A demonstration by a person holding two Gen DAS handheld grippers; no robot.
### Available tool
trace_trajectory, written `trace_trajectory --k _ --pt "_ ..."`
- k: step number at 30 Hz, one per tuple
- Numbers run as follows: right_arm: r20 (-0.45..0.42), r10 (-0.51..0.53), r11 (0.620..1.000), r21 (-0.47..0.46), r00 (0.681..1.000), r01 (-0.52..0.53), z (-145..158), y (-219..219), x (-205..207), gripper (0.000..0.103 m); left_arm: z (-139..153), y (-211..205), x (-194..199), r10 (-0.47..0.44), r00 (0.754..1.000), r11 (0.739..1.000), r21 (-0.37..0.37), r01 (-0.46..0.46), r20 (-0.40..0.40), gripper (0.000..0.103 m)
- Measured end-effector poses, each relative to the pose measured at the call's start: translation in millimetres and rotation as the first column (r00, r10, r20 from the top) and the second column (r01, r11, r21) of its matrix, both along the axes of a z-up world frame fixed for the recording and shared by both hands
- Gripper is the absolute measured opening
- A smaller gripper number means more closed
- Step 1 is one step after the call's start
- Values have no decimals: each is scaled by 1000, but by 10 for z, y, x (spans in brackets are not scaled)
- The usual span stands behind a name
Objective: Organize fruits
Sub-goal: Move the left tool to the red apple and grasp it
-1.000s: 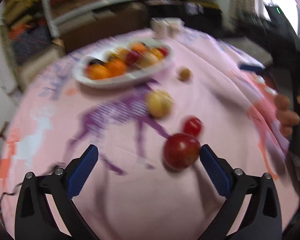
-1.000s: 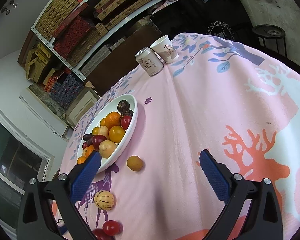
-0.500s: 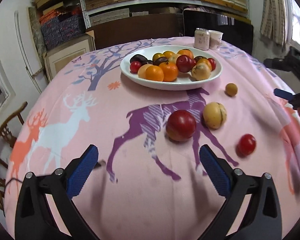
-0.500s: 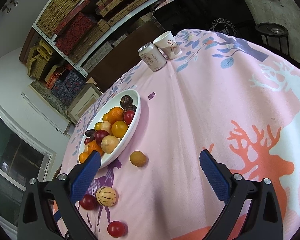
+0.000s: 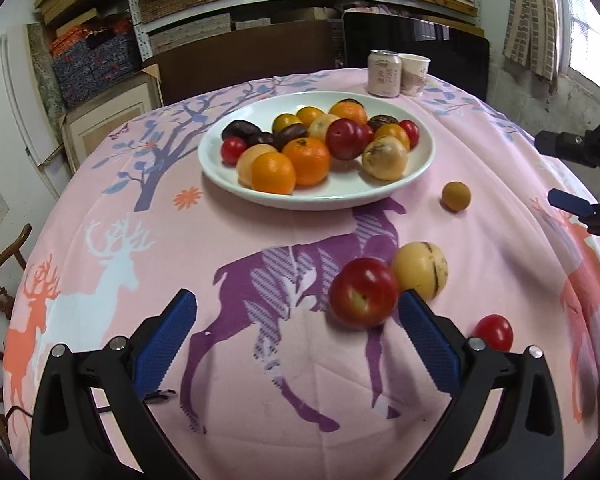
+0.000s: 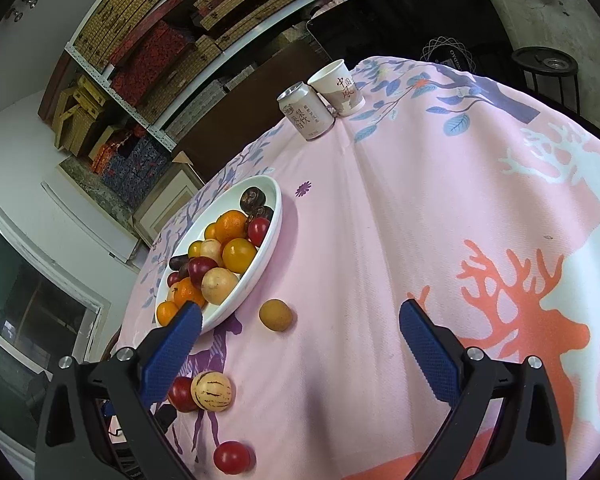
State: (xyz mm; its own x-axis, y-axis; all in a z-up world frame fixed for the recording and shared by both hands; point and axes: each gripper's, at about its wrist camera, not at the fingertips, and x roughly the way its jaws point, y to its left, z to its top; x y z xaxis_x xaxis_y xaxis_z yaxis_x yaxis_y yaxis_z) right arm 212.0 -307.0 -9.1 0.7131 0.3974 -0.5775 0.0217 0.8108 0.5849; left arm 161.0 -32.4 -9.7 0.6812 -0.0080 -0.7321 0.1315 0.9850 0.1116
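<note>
In the left wrist view, the left gripper [image 5: 296,322] is being held wide apart over the pink tablecloth [image 5: 260,248], with nothing between its blue pads [image 5: 162,340]. A large red fruit [image 5: 364,298] is lying just inside the right pad, touching a pale striped fruit [image 5: 420,272] behind it. A small red tomato [image 5: 494,332] is lying near, to the right, and a small brown fruit [image 5: 456,196] farther off, just beside the white plate [image 5: 220,160], where oranges, plums and other fruit are piled. A can [image 5: 384,73] and a paper cup [image 5: 414,75] are standing together at the far edge. At the right edge the right gripper is partly seen.

In the right wrist view, the right gripper [image 6: 298,330] is likewise being held wide and empty above the cloth [image 6: 400,220]. The plate [image 6: 274,208] is seen to the left, the brown fruit [image 6: 275,315] just beside its near rim. The striped fruit [image 6: 211,392] and red fruit [image 6: 180,394] are touching at near left, with the tomato [image 6: 231,457] nearer still. The can [image 6: 306,110] and cup [image 6: 338,86] are standing far off.
</note>
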Motion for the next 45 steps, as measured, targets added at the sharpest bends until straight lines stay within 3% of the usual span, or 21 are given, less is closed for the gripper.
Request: trace_trajectory --k 8,13,17,26,31,34,36,39,45 --pt "-5 2 1000 -7 1000 -2 -11 16 8 100 -72 -54 26 -29 999 1000 -13 28 -26 99" --pt "-6 -3 1000 2 1000 3 -11 -7 8 100 -88 -35 -140 -27 1000 999 46 27 -11 99" --pt "-3 -1 1000 4 1000 1 -4 -3 -1 100 -53 129 -138 -5 999 998 -70 2 -37 99" --pt "-4 0 1000 -2 1000 0 0 -2 0 100 -143 -176 -28 -122 990 989 -90 115 -78 99" --pt "-11 -1 1000 -5 1000 1 -10 2 10 100 -129 -111 20 -139 986 977 -175 122 -87 99" --pt "-10 -2 1000 -11 1000 2 -7 13 9 100 -145 -124 23 -149 985 975 -178 131 -90 89" --pt "-13 -2 1000 -9 1000 1 -11 11 10 100 -166 -133 41 -160 982 973 -187 139 -102 70" --pt "-12 -2 1000 -11 1000 2 -9 10 9 100 -217 -118 88 -165 977 968 -210 134 -134 56" --pt "-13 2 1000 -15 1000 -2 -11 19 12 100 -231 -117 130 -161 977 966 -227 126 -139 57"
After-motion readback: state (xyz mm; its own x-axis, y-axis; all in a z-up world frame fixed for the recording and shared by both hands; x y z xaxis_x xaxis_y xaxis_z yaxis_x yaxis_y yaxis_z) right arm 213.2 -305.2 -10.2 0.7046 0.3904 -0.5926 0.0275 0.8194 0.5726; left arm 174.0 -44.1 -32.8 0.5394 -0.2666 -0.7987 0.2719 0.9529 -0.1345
